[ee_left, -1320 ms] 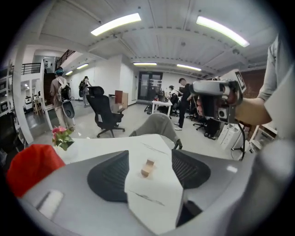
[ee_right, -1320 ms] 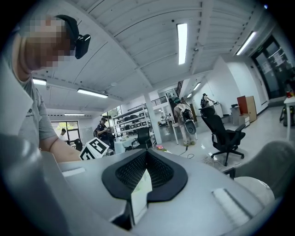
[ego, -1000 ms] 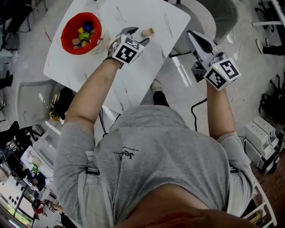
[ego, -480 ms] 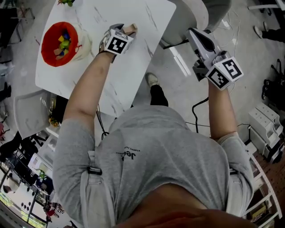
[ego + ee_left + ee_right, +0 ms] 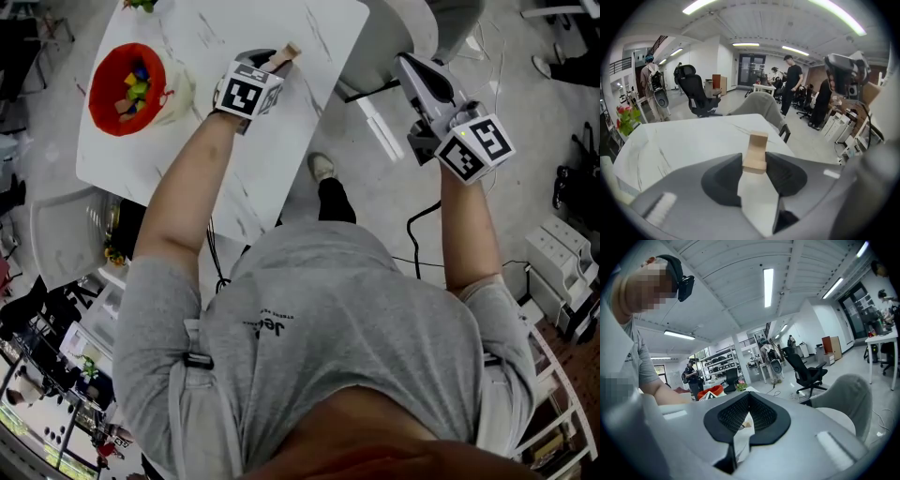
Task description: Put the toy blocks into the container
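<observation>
A tan wooden block [image 5: 287, 53] stands between the jaws of my left gripper [image 5: 274, 62] over the white marble table [image 5: 281, 141]. In the left gripper view the block [image 5: 756, 151] sticks up from the left gripper [image 5: 755, 161], whose jaws are closing with both pads against it. The red container [image 5: 101, 112] sits at the table's far left with several coloured blocks [image 5: 134, 82] inside. My right gripper [image 5: 412, 73] hangs off the table's right side over the floor. The right gripper [image 5: 748, 398] has its jaws together with nothing between them.
A grey chair [image 5: 464, 23] stands beyond the table's right corner and another [image 5: 56, 220] at its left edge. In the left gripper view, a black office chair [image 5: 696, 91] and standing people [image 5: 791, 82] are beyond the table. White drawer units [image 5: 558, 281] stand on the floor at the right.
The wooden block lay on the table ahead of my left gripper; the gripper moved up to it and now the block stands between its jaws. The right gripper stayed in place.
</observation>
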